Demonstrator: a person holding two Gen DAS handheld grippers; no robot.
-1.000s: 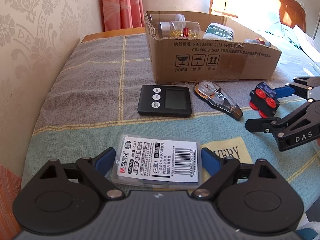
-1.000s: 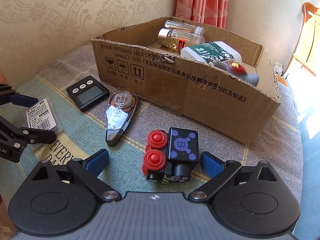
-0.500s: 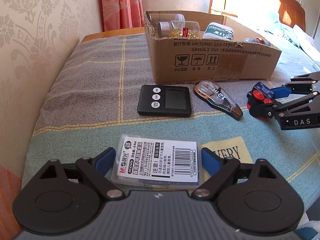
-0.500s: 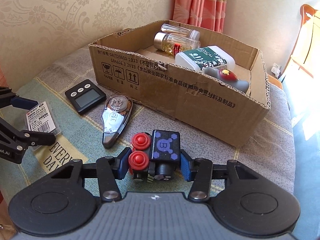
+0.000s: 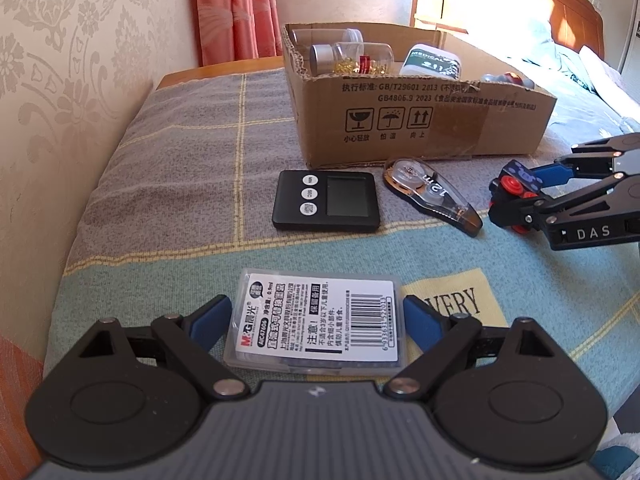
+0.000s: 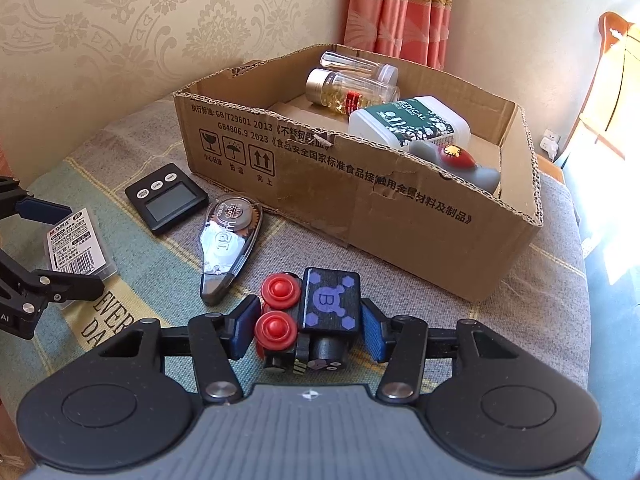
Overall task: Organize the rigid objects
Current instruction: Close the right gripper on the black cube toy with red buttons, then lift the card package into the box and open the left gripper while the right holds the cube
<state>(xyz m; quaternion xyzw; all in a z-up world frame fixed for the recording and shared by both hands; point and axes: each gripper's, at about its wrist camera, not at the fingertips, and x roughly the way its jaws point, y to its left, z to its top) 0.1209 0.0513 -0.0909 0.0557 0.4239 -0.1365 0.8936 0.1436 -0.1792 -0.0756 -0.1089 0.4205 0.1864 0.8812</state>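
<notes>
Our right gripper point(image 6: 306, 330) clamps the black toy block with red knobs point(image 6: 310, 314) at lower centre (ready, we judge, for the brown cardboard box point(image 6: 400, 216) behind); our left gripper point(image 5: 316, 326) straddles the clear plastic refill case point(image 5: 316, 320), unclosed.

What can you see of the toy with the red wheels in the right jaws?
The toy is a small black block vehicle, looking like painted wood, with glossy red wheels along one side and a purple "B" emblem on its top panel. It sits upright on the checked cloth, in front of the cardboard box. The right gripper has its blue pads pressed against both flanks.
</notes>
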